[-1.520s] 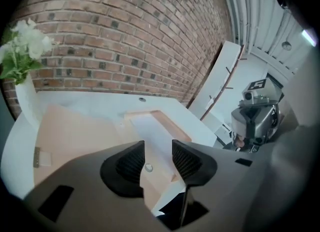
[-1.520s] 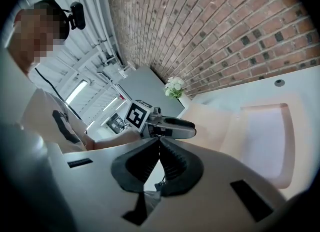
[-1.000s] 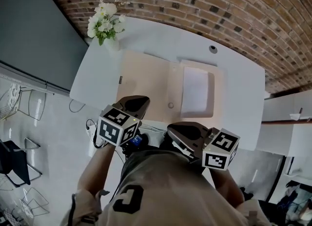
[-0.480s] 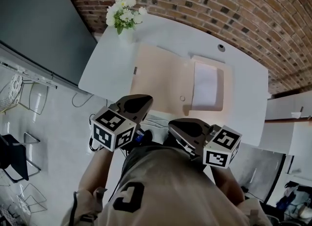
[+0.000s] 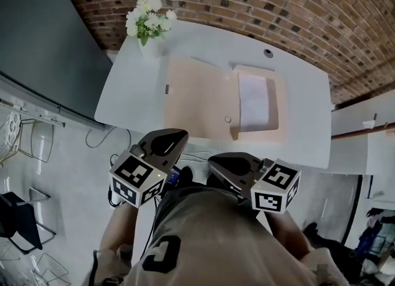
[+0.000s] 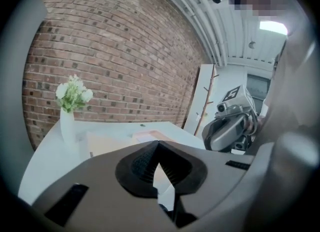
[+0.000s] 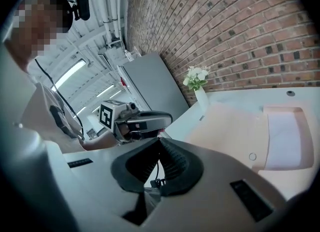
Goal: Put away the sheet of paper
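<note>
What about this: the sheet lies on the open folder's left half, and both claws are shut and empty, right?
Wrong half: the head view shows the sheet on the right half of the open folder. The left claw and right claw are shut and empty.

White table (image 5: pixel 302 93): open beige folder (image 5: pixel 197 93) at centre, flower vase (image 5: pixel 148 24) at corner.

Head view: the left tongs (image 5: pixel 178 136) have drawn back toward the person. Their tip overlapped the near part of the open folder (image 5: pixel 197 93) a second ago and now sits at the near edge of the table (image 5: pixel 133 93). The right tongs (image 5: pixel 213 164) now lie just short of that edge. The camera itself has shifted (table, folder and vase of flowers (image 5: pixel 148 22) sit slightly higher in frame).
</note>
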A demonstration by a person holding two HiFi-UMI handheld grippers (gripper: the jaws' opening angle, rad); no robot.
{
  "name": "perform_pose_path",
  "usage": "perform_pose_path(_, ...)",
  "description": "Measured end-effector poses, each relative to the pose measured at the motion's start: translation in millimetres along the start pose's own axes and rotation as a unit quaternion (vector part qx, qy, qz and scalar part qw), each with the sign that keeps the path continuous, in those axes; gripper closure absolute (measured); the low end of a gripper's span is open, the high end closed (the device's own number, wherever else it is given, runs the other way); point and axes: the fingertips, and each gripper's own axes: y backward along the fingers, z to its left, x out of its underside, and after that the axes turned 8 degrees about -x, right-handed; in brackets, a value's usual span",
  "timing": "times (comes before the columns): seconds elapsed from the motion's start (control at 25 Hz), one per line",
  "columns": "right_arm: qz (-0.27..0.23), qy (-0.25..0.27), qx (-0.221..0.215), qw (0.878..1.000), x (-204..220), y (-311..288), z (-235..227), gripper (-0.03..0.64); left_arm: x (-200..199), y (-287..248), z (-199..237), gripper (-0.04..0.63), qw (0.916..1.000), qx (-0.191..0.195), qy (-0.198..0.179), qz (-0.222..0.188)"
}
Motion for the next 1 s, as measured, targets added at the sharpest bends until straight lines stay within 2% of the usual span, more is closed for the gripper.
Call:
perform_pose_path(0.12,-0.001,-0.005,0.017,1.0,6.1,5.3,2.3,0.594,-8.8,1.1,-16.8,0.581,0.9987,0.042,0.007,-0.028)
perform_pose_path(0.24,-0.009,-0.009,0.028,1.0,7.6,13.3,2.3,0.594,-10.8,-2.1,-27.6,0.581,0.9975,0.064,0.014,-0.027)
perform_pose_path(0.52,-0.038,0.015,0.021,0.999,3.2,34.7,6.5,0.594,-19.1,-2.1,-42.8,0.581,0.9979,0.05,0.021,-0.036)
perform_pose_path(0.72,-0.042,0.056,-0.01,0.998,3.9,55.7,20.6,0.594,-29.0,-0.9,-67.1,0.581,0.9986,0.034,0.013,-0.038)
perform_pose_path(0.84,-0.042,0.081,-0.02,0.996,12.3,74.4,28.9,0.594,-33.8,-3.5,-95.8,0.581,0.9975,0.051,0.019,-0.045)
perform_pose_path(1.0,-0.056,0.079,-0.025,0.995,20.6,95.3,30.9,0.594,-41.4,-6.1,-124.0,0.581,0.9972,0.055,0.007,-0.049)
